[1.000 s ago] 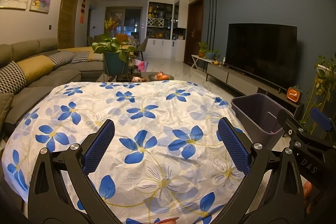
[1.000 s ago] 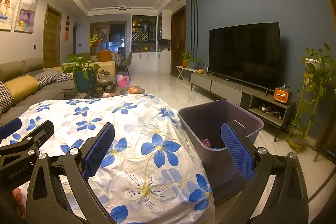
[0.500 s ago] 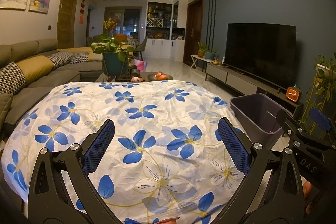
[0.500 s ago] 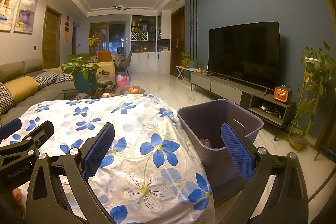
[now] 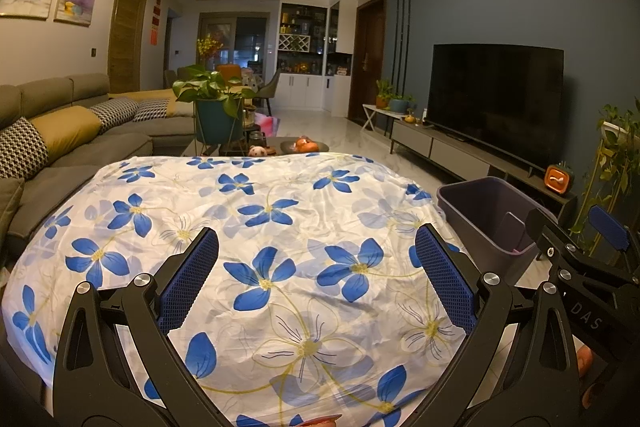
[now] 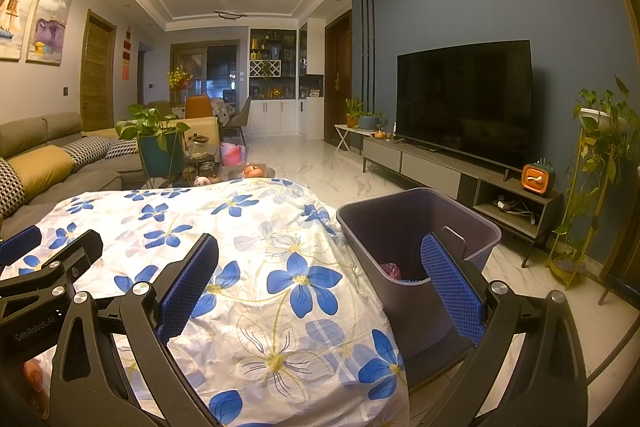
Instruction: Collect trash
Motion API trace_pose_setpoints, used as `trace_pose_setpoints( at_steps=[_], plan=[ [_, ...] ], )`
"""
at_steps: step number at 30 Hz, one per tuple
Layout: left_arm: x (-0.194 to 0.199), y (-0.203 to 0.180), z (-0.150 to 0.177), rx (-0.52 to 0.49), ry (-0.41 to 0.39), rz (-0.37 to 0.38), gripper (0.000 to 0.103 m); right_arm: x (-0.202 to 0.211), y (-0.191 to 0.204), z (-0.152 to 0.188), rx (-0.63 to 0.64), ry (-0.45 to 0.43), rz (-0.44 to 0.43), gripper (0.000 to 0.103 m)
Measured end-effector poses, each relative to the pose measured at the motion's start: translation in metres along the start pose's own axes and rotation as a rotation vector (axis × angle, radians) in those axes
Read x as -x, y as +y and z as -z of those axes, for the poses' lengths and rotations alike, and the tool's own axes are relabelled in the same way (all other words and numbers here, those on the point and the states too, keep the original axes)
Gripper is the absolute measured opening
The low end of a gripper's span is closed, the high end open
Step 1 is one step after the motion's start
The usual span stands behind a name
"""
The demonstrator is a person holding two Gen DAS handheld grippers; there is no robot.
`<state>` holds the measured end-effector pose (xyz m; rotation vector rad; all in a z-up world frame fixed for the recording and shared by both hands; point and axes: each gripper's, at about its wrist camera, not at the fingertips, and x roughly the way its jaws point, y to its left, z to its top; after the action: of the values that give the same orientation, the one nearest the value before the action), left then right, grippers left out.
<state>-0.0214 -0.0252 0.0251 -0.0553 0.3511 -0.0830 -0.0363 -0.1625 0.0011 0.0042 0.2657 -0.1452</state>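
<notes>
A table covered by a white cloth with blue flowers [image 5: 260, 227] fills the foreground; it also shows in the right wrist view [image 6: 248, 247]. No loose trash shows on the cloth. A purple bin [image 6: 416, 227] stands on the floor at the table's right side, with pink and blue scraps [image 6: 390, 270] at its bottom. It also shows in the left wrist view [image 5: 486, 205]. My left gripper [image 5: 316, 279] is open and empty above the cloth. My right gripper [image 6: 320, 283] is open and empty, over the table's right edge beside the bin.
A grey sofa [image 5: 60, 143] runs along the left. A potted plant [image 5: 218, 107] and a low table with fruit [image 5: 304, 145] stand beyond the cloth. A TV [image 6: 466, 99] on a low cabinet [image 6: 460, 173] lines the right wall. A plant stand [image 6: 592, 179] is far right.
</notes>
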Motion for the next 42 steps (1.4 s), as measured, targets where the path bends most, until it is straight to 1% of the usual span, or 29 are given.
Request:
trace_pose_setpoints(
  at_steps=[42],
  plan=[
    [0.0012,-0.0018,0.0017,0.001,-0.003,0.002,0.097,-0.0001,-0.0017,0.0011,-0.002,-0.001,0.000,0.098]
  ],
)
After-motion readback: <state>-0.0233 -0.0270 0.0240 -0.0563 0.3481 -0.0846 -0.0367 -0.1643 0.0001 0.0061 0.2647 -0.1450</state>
